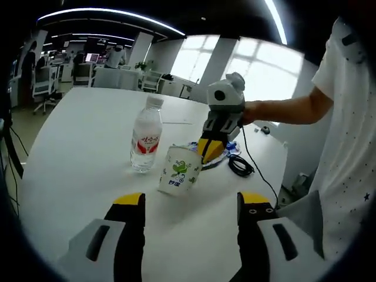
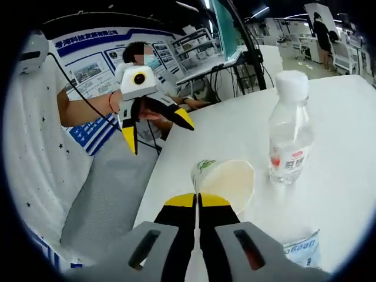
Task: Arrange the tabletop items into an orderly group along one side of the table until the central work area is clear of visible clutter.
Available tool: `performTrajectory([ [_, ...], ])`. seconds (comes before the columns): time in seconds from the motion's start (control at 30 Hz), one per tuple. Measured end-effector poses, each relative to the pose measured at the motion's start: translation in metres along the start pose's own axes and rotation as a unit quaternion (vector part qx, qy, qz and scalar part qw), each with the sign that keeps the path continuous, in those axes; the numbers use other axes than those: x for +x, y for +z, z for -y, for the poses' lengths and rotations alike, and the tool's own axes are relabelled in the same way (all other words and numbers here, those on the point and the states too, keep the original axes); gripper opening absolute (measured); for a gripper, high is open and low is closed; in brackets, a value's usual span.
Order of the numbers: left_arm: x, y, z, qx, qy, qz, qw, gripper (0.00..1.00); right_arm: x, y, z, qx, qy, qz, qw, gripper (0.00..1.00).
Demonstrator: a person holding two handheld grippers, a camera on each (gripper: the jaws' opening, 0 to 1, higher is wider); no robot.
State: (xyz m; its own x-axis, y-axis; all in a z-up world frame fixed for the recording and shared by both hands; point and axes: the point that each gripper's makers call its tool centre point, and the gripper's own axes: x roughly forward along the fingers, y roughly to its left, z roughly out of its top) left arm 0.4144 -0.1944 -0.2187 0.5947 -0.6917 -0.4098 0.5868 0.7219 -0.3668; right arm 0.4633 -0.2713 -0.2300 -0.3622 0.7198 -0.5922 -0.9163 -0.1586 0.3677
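Observation:
A white paper cup (image 1: 178, 171) with green print stands tilted on the white table (image 1: 88, 147), next to a clear water bottle (image 1: 145, 136) with a red label. My right gripper (image 1: 210, 154) reaches in from the right, its yellow tips at the cup's rim. In the right gripper view the right gripper (image 2: 198, 201) is shut on the near rim of the paper cup (image 2: 228, 183), with the water bottle (image 2: 289, 141) just beyond. My left gripper (image 1: 191, 202) is open, short of the cup with nothing between its fingers; from the other side the left gripper (image 2: 160, 137) hangs off the table edge.
A black cable (image 1: 239, 165) and a blue-and-white packet (image 1: 232, 147) lie behind the cup, near the table's right edge. The packet (image 2: 302, 247) sits beside my right gripper. A person's arm (image 1: 288, 108) holds the right gripper. Office desks and chairs stand far behind.

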Motion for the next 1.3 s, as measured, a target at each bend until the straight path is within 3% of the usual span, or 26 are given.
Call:
performTrajectory([
  [0.1,0.0,0.002,0.001,0.002,-0.001,0.005,1.0,0.64,-0.018,0.001,0.004,-0.034,-0.03,-0.03,0.9985,0.0],
  [0.27,0.0,0.006,0.002,0.01,-0.002,0.009,0.9999,0.65,-0.048,0.003,0.018,-0.094,-0.089,-0.087,0.9878,0.0],
  [0.4,0.0,0.009,0.003,0.015,-0.005,0.011,0.9998,0.65,-0.066,0.005,0.03,-0.147,-0.133,-0.135,0.9708,0.0],
  [0.5,0.0,0.01,0.003,0.02,-0.005,0.012,0.9997,0.65,-0.071,0.003,0.035,-0.171,-0.148,-0.165,0.9599,0.0],
  [0.57,0.0,0.01,0.002,0.022,-0.005,0.011,0.9997,0.65,-0.074,-0.001,0.041,-0.201,-0.155,-0.196,0.9472,0.0],
  [0.77,0.001,0.007,0.003,0.022,-0.006,0.01,0.9997,0.65,-0.069,-0.006,0.051,-0.265,-0.154,-0.253,0.9179,0.0],
  [0.87,0.001,0.007,0.003,0.02,-0.006,0.013,0.9997,0.65,-0.063,-0.009,0.058,-0.304,-0.147,-0.281,0.8983,0.0],
  [0.97,0.002,0.006,0.001,0.018,-0.005,0.013,0.9998,0.65,-0.058,-0.011,0.063,-0.324,-0.138,-0.296,0.888,0.0],
  [1.0,0.002,0.005,0.001,0.019,-0.004,0.012,0.9998,0.65,-0.057,-0.013,0.066,-0.339,-0.136,-0.307,0.8788,0.0],
  [1.13,0.003,0.005,0.001,0.014,-0.005,0.015,0.9998,0.65,-0.053,-0.021,0.073,-0.365,-0.125,-0.335,0.8594,0.0],
  [1.3,0.004,0.003,0.001,0.012,-0.005,0.012,0.9998,0.65,-0.045,-0.026,0.075,-0.383,-0.112,-0.349,0.8479,0.0],
])
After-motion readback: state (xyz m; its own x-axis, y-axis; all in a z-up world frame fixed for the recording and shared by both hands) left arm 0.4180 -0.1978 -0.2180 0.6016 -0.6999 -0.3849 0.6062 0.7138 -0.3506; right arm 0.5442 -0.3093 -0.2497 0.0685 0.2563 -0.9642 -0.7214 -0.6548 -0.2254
